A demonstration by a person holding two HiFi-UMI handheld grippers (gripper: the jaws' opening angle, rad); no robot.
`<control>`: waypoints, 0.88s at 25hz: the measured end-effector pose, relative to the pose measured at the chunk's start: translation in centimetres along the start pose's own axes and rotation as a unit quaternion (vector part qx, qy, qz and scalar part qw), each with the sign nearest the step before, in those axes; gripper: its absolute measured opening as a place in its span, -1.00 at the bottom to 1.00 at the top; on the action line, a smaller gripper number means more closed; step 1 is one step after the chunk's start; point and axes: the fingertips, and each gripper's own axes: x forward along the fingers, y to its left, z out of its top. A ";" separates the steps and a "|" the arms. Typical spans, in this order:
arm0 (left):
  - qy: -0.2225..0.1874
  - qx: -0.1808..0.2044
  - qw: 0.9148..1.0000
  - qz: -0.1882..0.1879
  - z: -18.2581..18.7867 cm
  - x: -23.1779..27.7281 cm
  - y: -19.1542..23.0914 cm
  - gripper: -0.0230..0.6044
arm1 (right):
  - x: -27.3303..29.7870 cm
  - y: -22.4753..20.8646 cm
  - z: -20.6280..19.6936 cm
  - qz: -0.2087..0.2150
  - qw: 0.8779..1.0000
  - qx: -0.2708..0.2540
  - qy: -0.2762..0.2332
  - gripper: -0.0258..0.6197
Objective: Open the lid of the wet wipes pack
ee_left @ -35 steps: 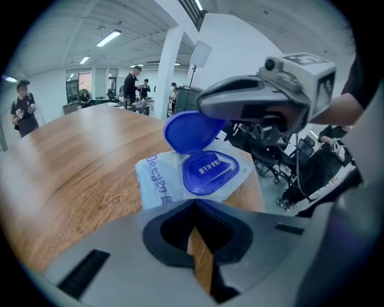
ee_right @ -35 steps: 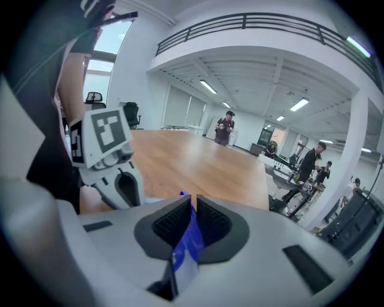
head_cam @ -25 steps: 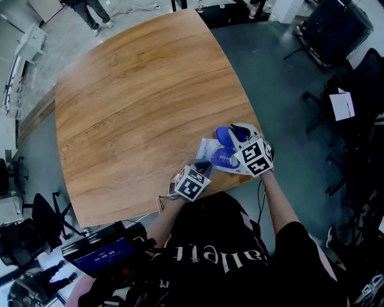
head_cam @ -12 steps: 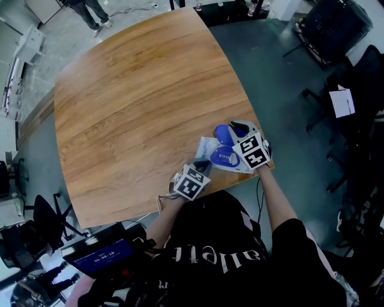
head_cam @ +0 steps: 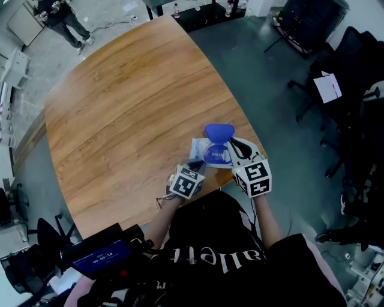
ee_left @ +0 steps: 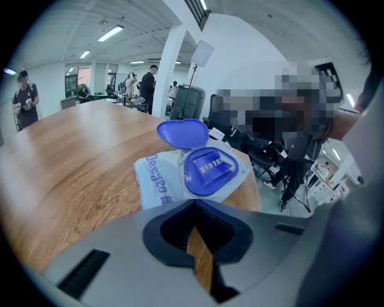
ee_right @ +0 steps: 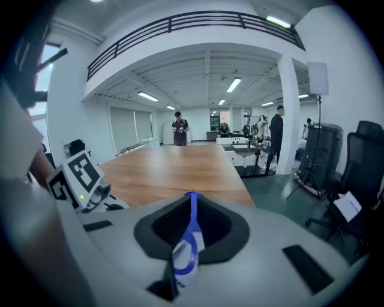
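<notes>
lid up, pack pinched from the right

from the head camera: a wet wipes pack [head_cam: 201, 148] close to the near right edge of the wooden worktop [head_cam: 120, 108], blue lid [head_cam: 219, 131] flipped open and standing off the pack's far side. left hand-held gripper [head_cam: 196, 164] just at the pack's near left corner. right hand-held gripper [head_cam: 237, 150] at the pack's right side, touching it. beyond the worktop's far left corner, a person [head_cam: 60, 18] on the floor. dark chairs [head_cam: 354, 66] off to the right.

along the left hand-held gripper [ee_left: 201, 255]: jaws all but together, only a thin slit between them, a strip of worktop [ee_left: 66, 162] showing through and nothing gripped. just ahead of the tips, the pack [ee_left: 157, 183], white with blue print, its oval blue frame facing up and the lid [ee_left: 182, 132] tilted back behind it. whether the tips touch the pack's near edge — not clear from here.

along the right hand-held gripper [ee_right: 183, 264]: jaws closed on the pack [ee_right: 186, 255], seen edge-on between them as white film with a blue ring, the lid [ee_right: 192, 210] rising above it as a thin blue line. at left, the marker cube [ee_right: 81, 171] of the left hand-held gripper. beyond, the worktop [ee_right: 180, 165] running away, with a person [ee_right: 179, 129] standing past its far end.
</notes>
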 end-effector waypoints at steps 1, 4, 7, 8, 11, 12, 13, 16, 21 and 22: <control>-0.001 0.005 1.000 0.000 0.0 0.0 -0.1 -0.92 | -0.7 0.4 -0.5 -0.006 1.000 0.018 -0.004 -0.81; -0.013 0.011 1.000 -0.012 0.4 -0.2 -0.5 -0.92 | -2.7 1.7 -1.8 -0.027 0.998 0.054 -0.016 -0.81; -0.020 0.019 0.999 -0.019 0.0 -0.7 -0.8 -0.92 | -4.6 3.4 -3.0 -0.038 0.997 0.068 -0.024 -0.81; -0.025 0.022 0.999 -0.025 0.1 -1.2 -1.1 -0.92 | -5.2 4.0 -3.4 -0.042 0.996 0.073 -0.026 -0.81; -0.051 0.025 0.997 -0.043 0.2 -2.5 -2.1 -0.92 | -7.0 5.4 -4.3 -0.057 0.993 0.096 -0.040 -0.81; -0.060 0.026 0.997 -0.047 0.2 -2.9 -2.3 -0.92 | -7.5 5.8 -4.6 -0.061 0.991 0.105 -0.048 -0.81; -0.069 0.026 0.996 -0.051 0.2 -3.3 -2.4 -0.92 | -7.9 6.1 -4.8 -0.062 0.990 0.112 -0.056 -0.81; -0.092 0.021 0.994 -0.063 1.1 -5.3 -3.1 -0.92 | -8.7 7.1 -5.8 -0.060 0.988 0.129 -0.065 -0.82; -0.159 -0.016 0.982 -0.097 2.5 -9.3 -5.4 -0.92 | -10.3 8.1 -6.8 -0.059 0.985 0.150 -0.064 -0.82; -0.170 -0.018 0.980 -0.101 2.8 -10.2 -6.1 -0.92 | -10.8 8.4 -6.7 -0.055 0.985 0.149 -0.066 -0.82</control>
